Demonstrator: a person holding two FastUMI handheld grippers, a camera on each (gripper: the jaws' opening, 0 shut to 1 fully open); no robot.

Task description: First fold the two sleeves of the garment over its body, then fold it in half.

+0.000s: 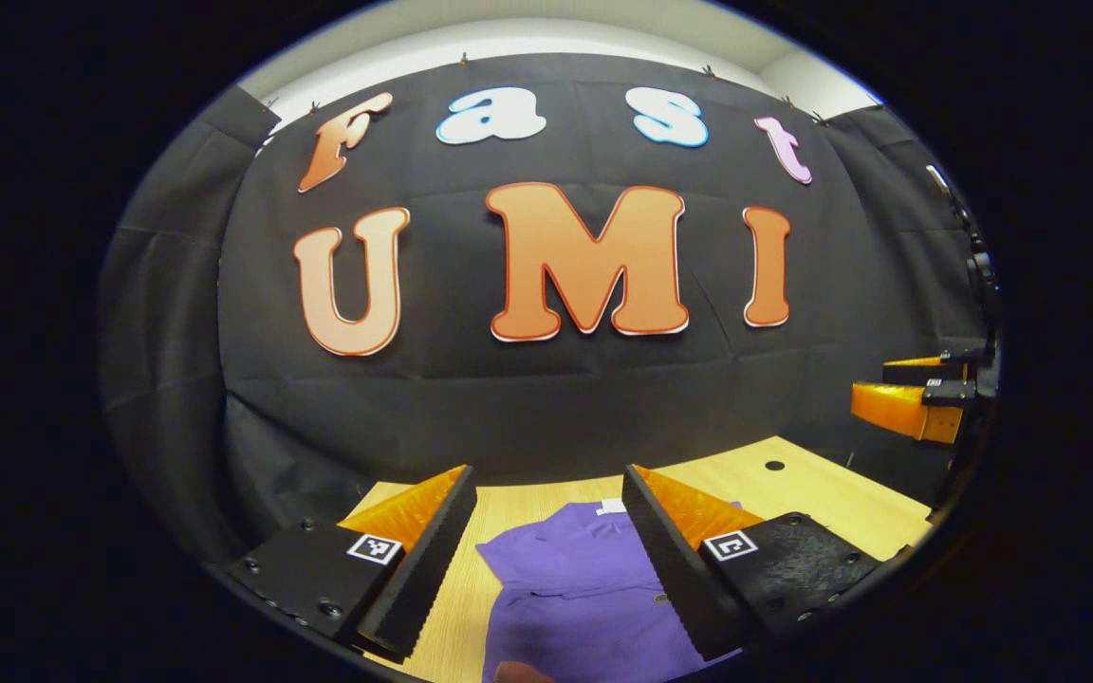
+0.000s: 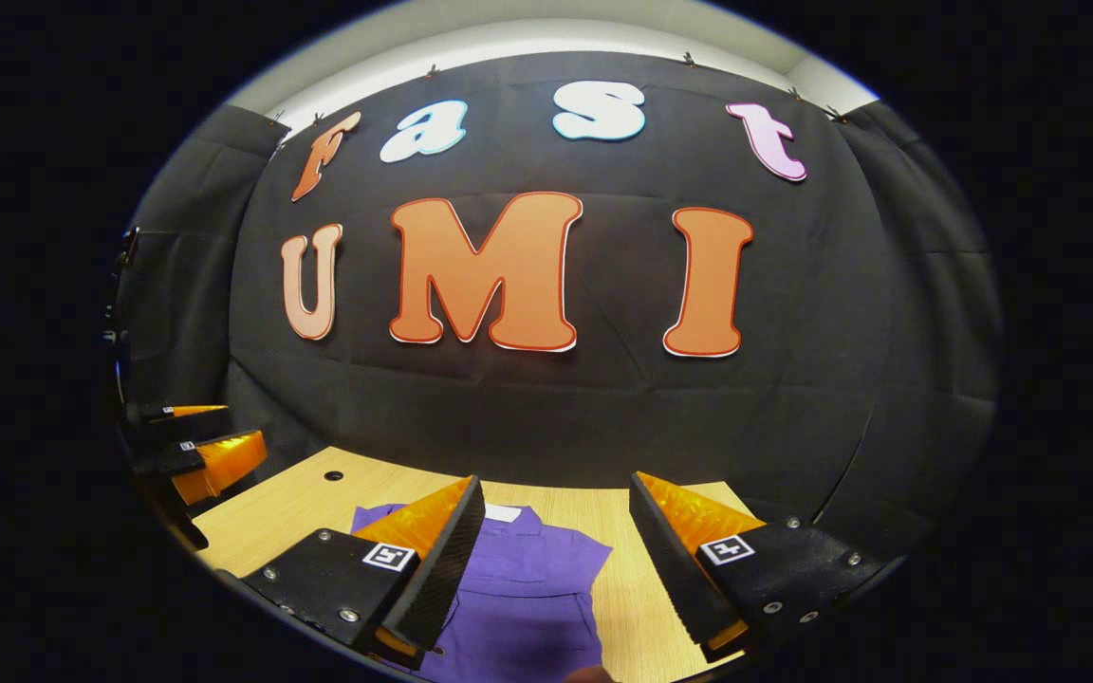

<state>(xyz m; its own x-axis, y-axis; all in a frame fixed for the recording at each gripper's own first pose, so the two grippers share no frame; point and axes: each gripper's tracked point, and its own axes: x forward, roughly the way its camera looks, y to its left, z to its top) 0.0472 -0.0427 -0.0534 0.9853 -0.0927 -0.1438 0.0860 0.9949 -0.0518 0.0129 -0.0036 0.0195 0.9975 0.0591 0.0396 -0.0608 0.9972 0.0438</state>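
Both hand-held grippers [image 1: 546, 474] [image 2: 556, 484] hang agape above the purple garment [image 1: 575, 588], its white neck label [image 1: 611, 507] unreadable.

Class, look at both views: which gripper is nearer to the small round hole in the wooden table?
Left. The hole lies close beside the left gripper, on the table. The right gripper hangs farther off, above the purple shirt.
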